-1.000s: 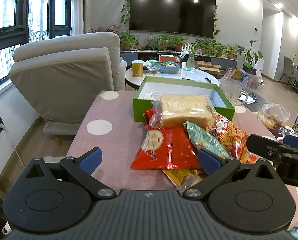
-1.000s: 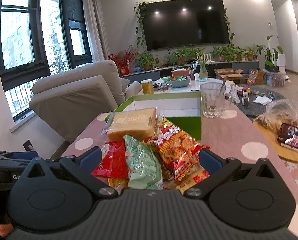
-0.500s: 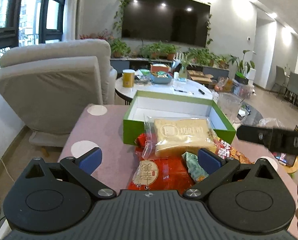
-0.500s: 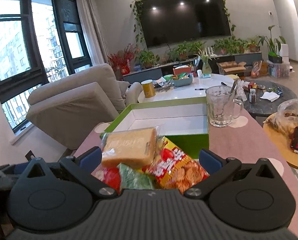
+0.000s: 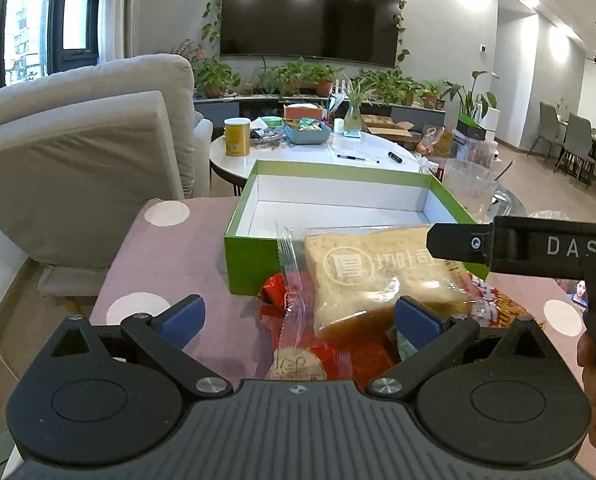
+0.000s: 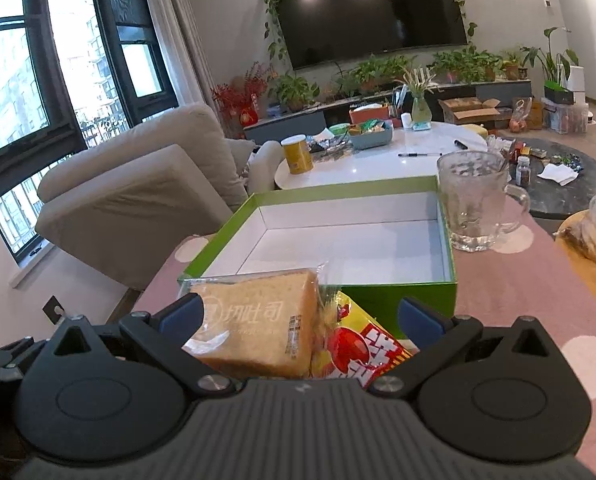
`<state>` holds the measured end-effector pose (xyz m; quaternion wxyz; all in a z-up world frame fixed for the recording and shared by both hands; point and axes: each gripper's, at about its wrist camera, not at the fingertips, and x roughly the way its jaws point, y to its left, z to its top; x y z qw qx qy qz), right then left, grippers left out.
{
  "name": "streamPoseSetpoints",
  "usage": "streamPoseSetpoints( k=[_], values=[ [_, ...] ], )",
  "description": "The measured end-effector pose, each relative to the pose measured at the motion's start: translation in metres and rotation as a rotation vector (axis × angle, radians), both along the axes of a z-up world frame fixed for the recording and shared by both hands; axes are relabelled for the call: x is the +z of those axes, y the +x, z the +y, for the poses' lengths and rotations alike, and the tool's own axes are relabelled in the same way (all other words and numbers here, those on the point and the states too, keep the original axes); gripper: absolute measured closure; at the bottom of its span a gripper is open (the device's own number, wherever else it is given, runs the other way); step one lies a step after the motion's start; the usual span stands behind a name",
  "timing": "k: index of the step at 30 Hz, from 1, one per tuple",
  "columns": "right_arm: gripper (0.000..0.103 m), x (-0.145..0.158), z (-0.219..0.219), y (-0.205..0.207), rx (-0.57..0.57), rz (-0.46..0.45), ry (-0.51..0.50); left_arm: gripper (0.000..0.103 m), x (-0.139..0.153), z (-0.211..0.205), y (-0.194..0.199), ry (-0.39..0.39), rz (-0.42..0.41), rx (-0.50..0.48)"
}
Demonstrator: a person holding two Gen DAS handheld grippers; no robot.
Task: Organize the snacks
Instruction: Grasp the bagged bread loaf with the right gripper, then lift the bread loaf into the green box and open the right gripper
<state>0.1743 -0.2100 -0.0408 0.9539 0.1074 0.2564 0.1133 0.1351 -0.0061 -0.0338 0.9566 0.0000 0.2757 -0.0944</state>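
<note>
An open green box with a white, empty inside stands on the pink dotted table. In front of it lies a pile of snacks: a clear bag of sliced bread on top, over a red packet. My left gripper is open just short of the pile, holding nothing. My right gripper is open over the bread and a yellow-red packet, near the box. Its black body reaches in from the right in the left wrist view.
A glass mug stands right of the box. A beige armchair is beyond the table's left edge. Behind sits a white round table with a yellow can. A bagged item lies at the right.
Both grippers have moved forward toward the pile and the box. The bread now sits low between the fingers in both views. Both stay open.
</note>
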Motion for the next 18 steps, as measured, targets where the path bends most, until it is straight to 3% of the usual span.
streamPoseSetpoints(
  k=[9, 13, 18],
  values=[
    [0.024, -0.005, 0.003, 0.010, 0.029, 0.045, -0.018, 0.006, -0.009, -0.003, 0.011, -0.034, 0.009, -0.091],
    [0.024, -0.008, 0.009, 0.012, 0.083, 0.082, -0.017, 0.019, -0.015, -0.013, 0.017, -0.040, 0.034, -0.167],
    [0.024, -0.001, 0.013, 0.005, 0.088, 0.075, -0.029, 0.023, -0.012, -0.021, 0.009, -0.016, 0.021, -0.168]
  ],
)
